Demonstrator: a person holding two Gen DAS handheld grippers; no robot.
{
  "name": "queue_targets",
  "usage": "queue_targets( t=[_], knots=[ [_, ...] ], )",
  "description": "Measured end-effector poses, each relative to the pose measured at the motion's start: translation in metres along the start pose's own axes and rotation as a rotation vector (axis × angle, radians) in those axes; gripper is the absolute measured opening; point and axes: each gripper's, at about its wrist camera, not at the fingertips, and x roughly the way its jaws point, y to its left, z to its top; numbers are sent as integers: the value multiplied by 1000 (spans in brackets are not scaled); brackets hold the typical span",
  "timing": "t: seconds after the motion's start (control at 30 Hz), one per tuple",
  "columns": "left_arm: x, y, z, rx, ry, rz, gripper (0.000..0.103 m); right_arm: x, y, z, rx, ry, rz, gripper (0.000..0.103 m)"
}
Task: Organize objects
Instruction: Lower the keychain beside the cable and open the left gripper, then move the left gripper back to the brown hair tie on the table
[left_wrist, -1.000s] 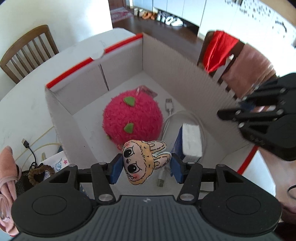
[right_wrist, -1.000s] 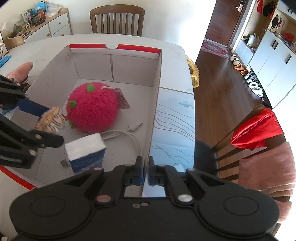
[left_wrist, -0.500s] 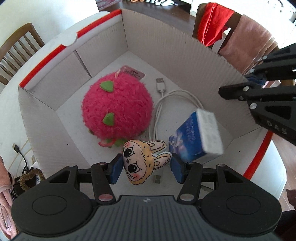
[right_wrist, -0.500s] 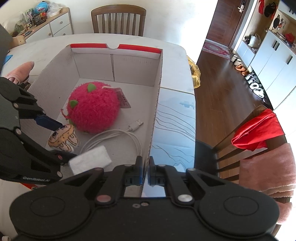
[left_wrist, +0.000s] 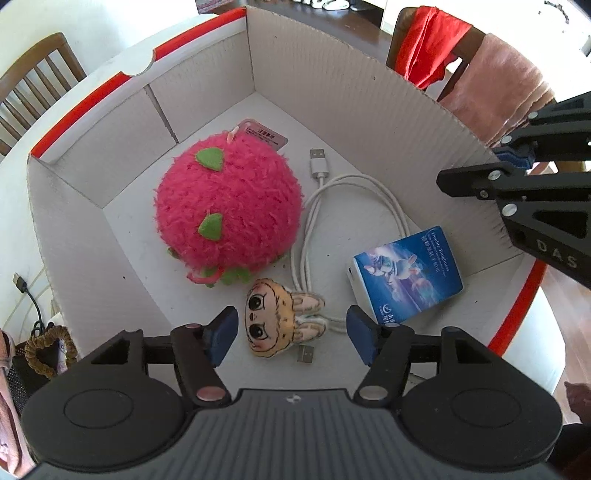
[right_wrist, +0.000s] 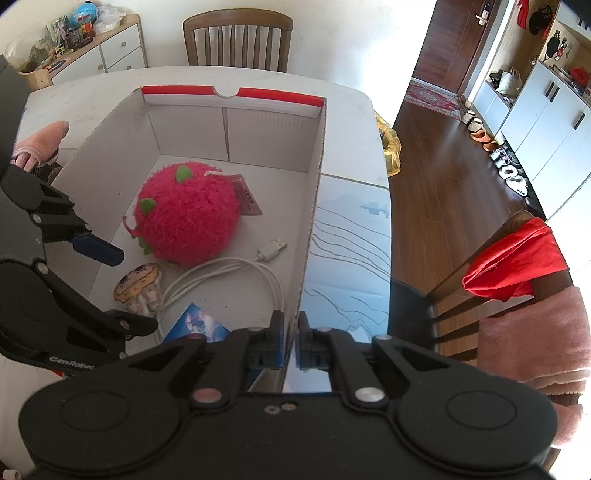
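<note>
The left gripper is opening around the doll, which lies at the plush ball's six o'clock; the right gripper pinches the box wall.

the box is matt, ribbed white cardboard. the pink ball toy is shaggy plush, the small doll printed cloth, the cable smooth plastic, the blue packet glossy.

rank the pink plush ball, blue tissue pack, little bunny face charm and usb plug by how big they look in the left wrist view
1. pink plush ball
2. blue tissue pack
3. bunny face charm, though it lies nearest the camera, so it may look bigger than it is
4. usb plug, clearly smallest
</note>
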Motion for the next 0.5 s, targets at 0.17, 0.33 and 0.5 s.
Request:
queue_targets(
  t=[0.17, 0.33, 0.5],
  knots=[
    [-11, 1, -3, -15, -31, -20, 64, 1, 0, 0, -5, 1, 0, 5],
    [-24, 2, -6, -31, -67, -35, 64, 1, -1, 0, -6, 1, 0, 5],
    [-44, 5, -9, -52, -122, -46, 64, 0, -1, -1, -10, 3, -5, 5]
  ],
)
